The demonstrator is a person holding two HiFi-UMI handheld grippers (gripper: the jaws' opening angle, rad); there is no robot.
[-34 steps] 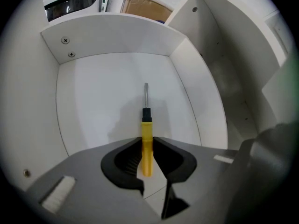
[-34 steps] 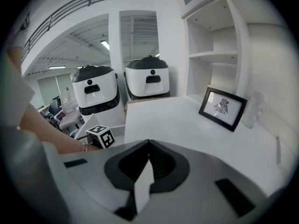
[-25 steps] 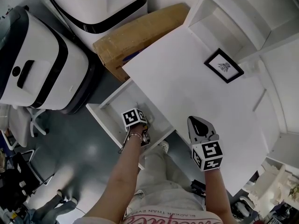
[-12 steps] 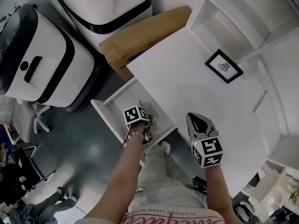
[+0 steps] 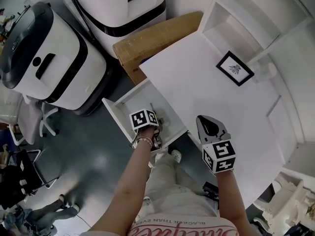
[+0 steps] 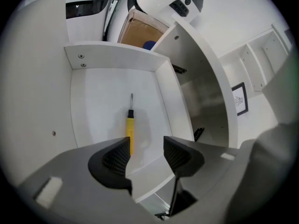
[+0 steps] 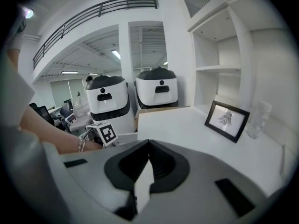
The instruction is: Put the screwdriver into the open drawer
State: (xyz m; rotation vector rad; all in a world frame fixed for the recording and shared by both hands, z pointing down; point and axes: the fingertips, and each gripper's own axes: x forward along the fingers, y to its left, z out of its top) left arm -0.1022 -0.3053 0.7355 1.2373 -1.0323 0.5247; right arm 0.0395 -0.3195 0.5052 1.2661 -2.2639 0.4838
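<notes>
Far left, floor: two white machines [image 5: 49, 68], with a cardboard box [image 5: 152, 36] just beside them against the tabletop [image 5: 197, 87] edge. Drawer [image 5: 118, 113] is pulled out from under the tabletop. Screwdriver [image 6: 129, 130] lies flat on the drawer floor, roughly mid-width, clear of both side walls: yellow handle near the front, shaft pointing at the back wall. Left gripper [image 6: 145, 155] hangs above the drawer front, angled down. Its fingers [image 6: 114, 160] have just opened and stand spread, with nothing between them; the screwdriver is beyond them, not touched. Right gripper [image 7: 148, 160] is over the near part of the tabletop, fingers pressed together at the tips, holding nothing. Picture frame [image 5: 236, 69] stands further back on the tabletop, well apart from both.
</notes>
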